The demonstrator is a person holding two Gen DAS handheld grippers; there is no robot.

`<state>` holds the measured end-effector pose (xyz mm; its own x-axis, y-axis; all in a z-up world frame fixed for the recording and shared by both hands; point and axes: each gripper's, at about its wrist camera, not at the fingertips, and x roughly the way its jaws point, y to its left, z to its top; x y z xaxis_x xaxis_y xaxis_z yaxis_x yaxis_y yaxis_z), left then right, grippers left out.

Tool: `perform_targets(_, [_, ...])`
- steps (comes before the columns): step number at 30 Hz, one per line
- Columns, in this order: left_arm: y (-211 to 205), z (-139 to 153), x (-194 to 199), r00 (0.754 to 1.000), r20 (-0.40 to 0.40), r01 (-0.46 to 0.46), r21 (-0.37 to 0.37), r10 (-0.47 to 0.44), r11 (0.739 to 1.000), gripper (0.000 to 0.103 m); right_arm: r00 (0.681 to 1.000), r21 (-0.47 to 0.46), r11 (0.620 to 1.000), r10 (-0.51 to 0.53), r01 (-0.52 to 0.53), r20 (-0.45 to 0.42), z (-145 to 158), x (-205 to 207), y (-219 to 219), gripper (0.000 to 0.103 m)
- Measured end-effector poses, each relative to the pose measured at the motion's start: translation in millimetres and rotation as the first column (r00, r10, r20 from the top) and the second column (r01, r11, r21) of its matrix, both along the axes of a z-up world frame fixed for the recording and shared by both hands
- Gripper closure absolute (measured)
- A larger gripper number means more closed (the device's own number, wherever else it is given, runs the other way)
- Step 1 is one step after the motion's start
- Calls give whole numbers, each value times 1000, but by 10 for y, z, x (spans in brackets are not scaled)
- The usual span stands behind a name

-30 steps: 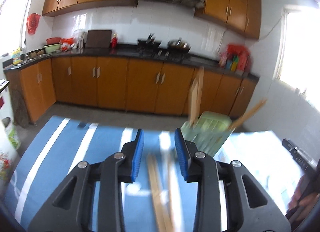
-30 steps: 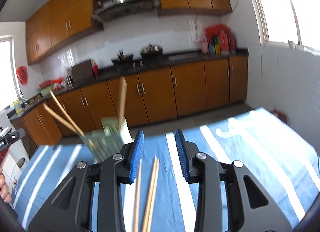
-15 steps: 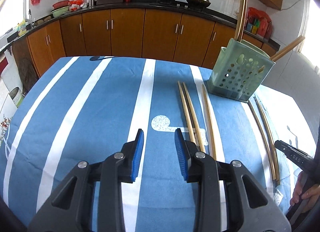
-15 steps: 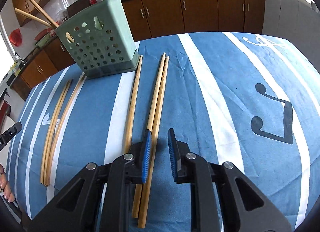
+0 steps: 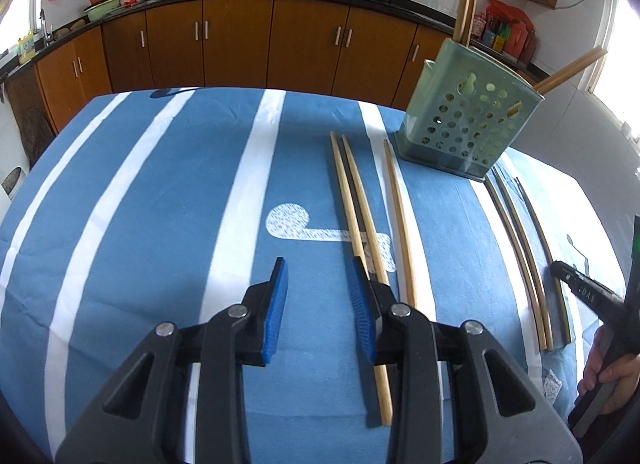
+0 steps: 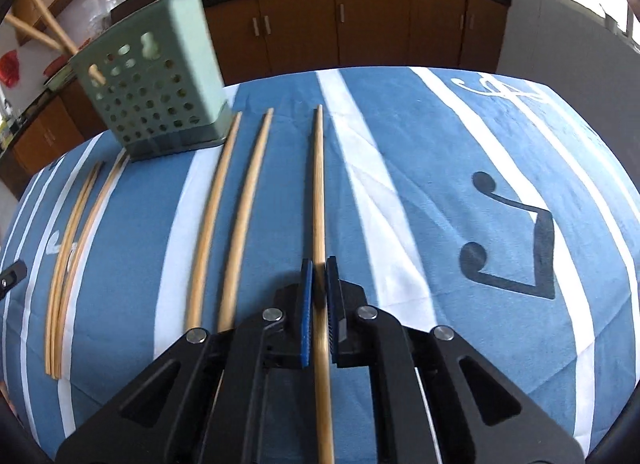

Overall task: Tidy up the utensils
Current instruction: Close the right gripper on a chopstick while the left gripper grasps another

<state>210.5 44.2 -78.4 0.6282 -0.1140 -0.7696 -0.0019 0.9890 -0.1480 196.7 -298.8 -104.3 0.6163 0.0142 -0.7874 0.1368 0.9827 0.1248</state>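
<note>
Left view: the left hand-held gripper (image 5: pixel 316 300) gapes wide, holding nothing; pale, slender wooden chopsticks (image 5: pixel 400 212) lie just right of it, the green perforated holder (image 5: pixel 464 124) beyond them.

Right view: the right hand-held gripper (image 6: pixel 319 296) pinches one chopstick (image 6: pixel 318 192), pointing straight ahead; others (image 6: pixel 224 200) lie left.
</note>
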Motion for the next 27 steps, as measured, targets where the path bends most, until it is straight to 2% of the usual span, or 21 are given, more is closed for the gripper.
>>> perform_targets(7, [-213,-129,48,998,-30,56,15,-56,998,73,1000,-23,1000,10,-10,14,-17,-27,-42,96])
perform_targets(15, [-339,-250,51,995,-62,84,53,-80,995,84,1000,-18,1000,18,-18,19,-8,-41,-45,95])
perform_targets(18, [-378,-263,33,995,-52,87,89,-82,992,89,1000,-18,1000,19,-19,18,-8,-37,-48,95])
perform_targets(20, [-386,-268,27,996,-47,79,109,-74,991,94,1000,-17,1000,19,-19,18,-7,-38,-49,95])
perform_targets(22, [-360,-267,39,997,-44,68,114,-64,991,95,1000,-18,1000,18,-18,18,-6,-42,-47,95])
perform_targets(27, [-12,-252,172,998,-39,-40,122,45,992,95,999,-26,999,37,-37,24,-1,-51,-37,95])
